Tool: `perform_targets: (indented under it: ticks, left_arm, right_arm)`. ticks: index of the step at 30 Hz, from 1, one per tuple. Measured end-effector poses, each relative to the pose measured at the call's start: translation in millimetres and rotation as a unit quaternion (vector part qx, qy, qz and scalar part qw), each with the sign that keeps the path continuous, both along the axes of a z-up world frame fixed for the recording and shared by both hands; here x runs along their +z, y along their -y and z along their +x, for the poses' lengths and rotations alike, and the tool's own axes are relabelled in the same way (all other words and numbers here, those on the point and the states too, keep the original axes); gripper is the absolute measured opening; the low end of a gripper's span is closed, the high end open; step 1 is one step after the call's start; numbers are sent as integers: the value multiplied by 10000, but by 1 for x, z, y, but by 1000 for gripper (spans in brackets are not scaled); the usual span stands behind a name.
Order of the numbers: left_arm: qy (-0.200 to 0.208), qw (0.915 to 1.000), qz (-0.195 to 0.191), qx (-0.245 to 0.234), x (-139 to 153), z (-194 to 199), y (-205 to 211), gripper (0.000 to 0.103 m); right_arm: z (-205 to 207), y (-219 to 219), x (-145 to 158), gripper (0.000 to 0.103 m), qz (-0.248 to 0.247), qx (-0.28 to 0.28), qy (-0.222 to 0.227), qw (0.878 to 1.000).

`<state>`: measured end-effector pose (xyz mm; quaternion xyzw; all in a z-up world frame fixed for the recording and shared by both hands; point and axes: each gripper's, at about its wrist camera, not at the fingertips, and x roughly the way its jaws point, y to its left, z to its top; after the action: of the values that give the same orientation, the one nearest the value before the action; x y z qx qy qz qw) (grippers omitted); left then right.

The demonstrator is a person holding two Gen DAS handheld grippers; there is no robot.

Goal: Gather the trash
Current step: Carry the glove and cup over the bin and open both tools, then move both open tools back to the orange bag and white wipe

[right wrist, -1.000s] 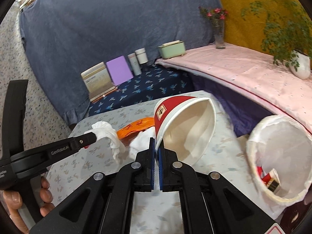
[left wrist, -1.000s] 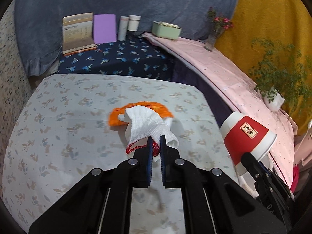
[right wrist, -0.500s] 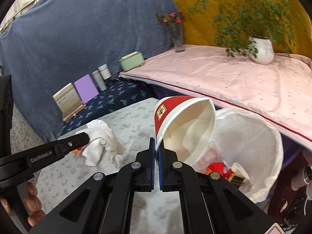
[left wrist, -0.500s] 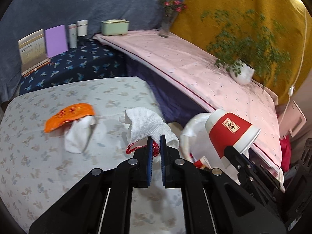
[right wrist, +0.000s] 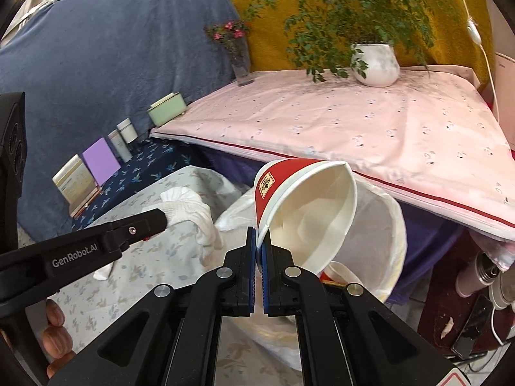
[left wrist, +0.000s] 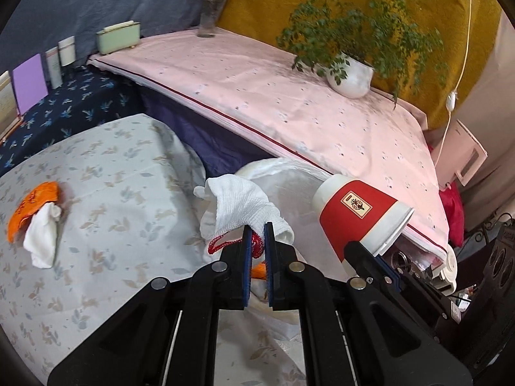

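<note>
My left gripper is shut on a white knit glove by its red-trimmed cuff, held over the white-lined trash bin. My right gripper is shut on the rim of a red and white paper cup, tilted with its mouth over the bin. The cup also shows in the left wrist view; the glove also shows in the right wrist view. An orange wrapper and a white glove lie on the floral table.
A pink-covered table stands behind the bin with a potted plant, a flower vase and a green box. Books and jars stand on a dark blue surface at the left. Cups and clutter lie at the right.
Both grippers have swung right from over the floral table to over the trash bin, carrying the glove and the cup. The orange wrapper and second glove stay behind at the left.
</note>
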<state>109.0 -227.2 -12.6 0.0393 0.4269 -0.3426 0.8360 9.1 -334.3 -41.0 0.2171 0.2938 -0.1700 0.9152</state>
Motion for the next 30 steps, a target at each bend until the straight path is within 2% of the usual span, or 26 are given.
perform_targets:
  ticks: [12, 14, 17, 25, 30]
  left_arm:
    - [-200, 9995, 60, -239, -19, 0, 31, 10]
    - [-192, 9995, 105, -206, -20, -1, 31, 26]
    - [-147, 9998, 96, -100, -20, 0, 27, 39]
    - [-110, 9998, 85, 146, -17, 9, 8, 40]
    - [-46, 9994, 64, 323, -13, 14, -12, 40]
  right_arm:
    - [-8, 23, -16, 4, 83, -291, -102, 9995]
    - [-7, 25, -16, 10, 82, -327, -93, 9994]
    - [-8, 26, -15, 11, 54, -349, -80, 9993]
    - [-5, 21, -7, 15, 32, -301, -2, 9995]
    - [-1, 7, 4, 24, -73, -196, 68, 9998]
